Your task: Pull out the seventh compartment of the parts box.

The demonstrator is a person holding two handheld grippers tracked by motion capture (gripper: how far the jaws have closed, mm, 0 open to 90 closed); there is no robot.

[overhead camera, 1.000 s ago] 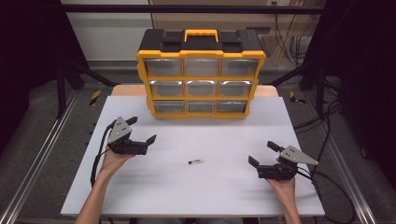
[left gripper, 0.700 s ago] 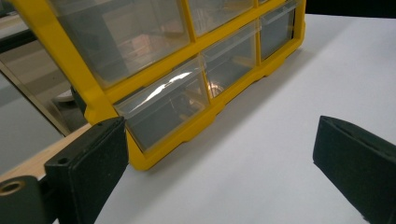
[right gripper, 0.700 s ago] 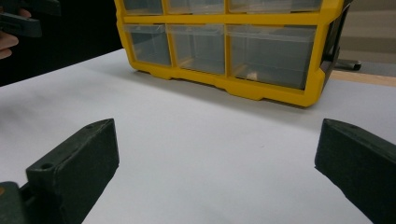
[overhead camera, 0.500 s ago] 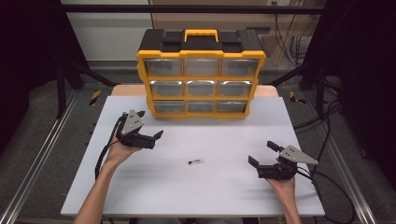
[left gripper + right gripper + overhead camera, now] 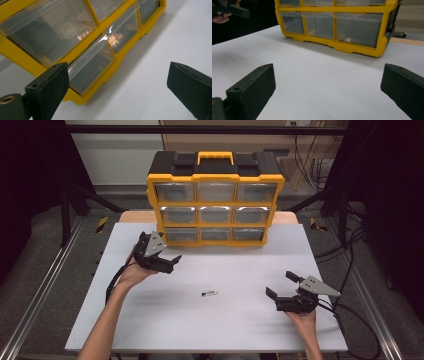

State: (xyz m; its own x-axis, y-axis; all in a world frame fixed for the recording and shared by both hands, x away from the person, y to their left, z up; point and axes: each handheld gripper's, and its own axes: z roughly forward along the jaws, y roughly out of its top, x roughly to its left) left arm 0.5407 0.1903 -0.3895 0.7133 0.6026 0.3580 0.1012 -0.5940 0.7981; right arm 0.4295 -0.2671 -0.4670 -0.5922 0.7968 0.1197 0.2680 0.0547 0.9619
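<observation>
Left claw now nearer organizer, jaws apart

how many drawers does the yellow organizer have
9, in three rows of three on the front of the organizer: top row, middle row and bottom row, each with a left, centre and right clear drawer. All look closed; none seems hidden.
</observation>
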